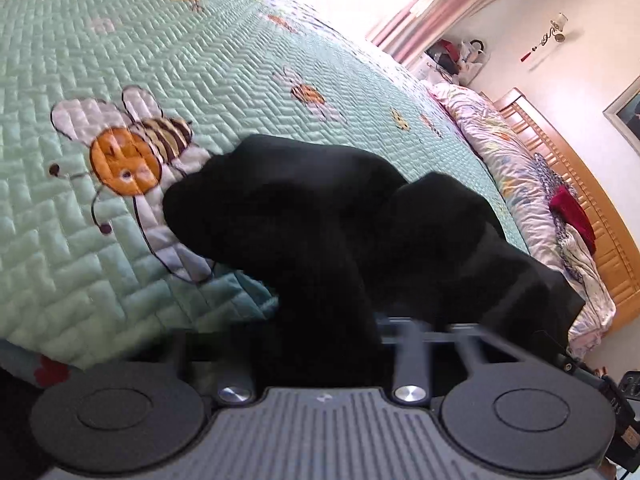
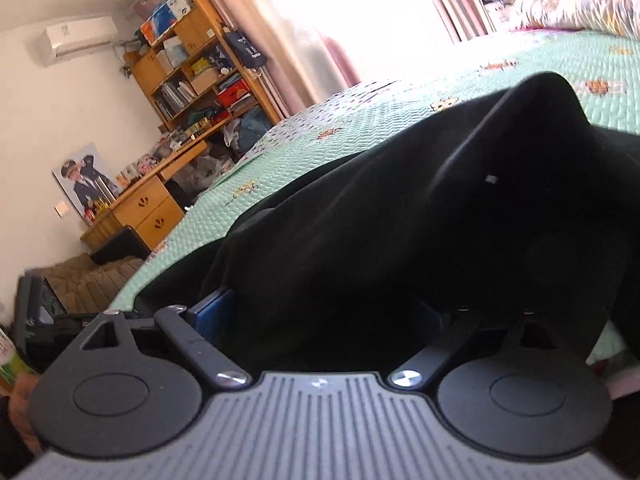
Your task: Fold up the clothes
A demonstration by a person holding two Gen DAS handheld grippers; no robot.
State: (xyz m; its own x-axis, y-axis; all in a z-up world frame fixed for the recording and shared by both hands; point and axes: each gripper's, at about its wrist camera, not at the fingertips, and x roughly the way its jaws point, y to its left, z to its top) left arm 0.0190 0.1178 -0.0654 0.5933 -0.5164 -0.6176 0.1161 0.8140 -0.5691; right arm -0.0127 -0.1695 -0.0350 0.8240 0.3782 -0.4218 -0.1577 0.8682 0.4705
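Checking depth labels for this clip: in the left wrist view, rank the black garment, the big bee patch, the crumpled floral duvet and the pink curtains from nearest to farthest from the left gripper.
1. black garment, right at the left gripper
2. big bee patch, left
3. floral duvet, right
4. pink curtains, top, by the window

Your left claw (image 1: 332,320) tilts downward, its jaws drawn close together and pinched on black cloth (image 1: 320,220) that hides the fingertips. Your right claw (image 2: 324,312) points toward twelve o'clock, jaws spread wide, blue pads (image 2: 214,316) at either side of the cloth without pressing.
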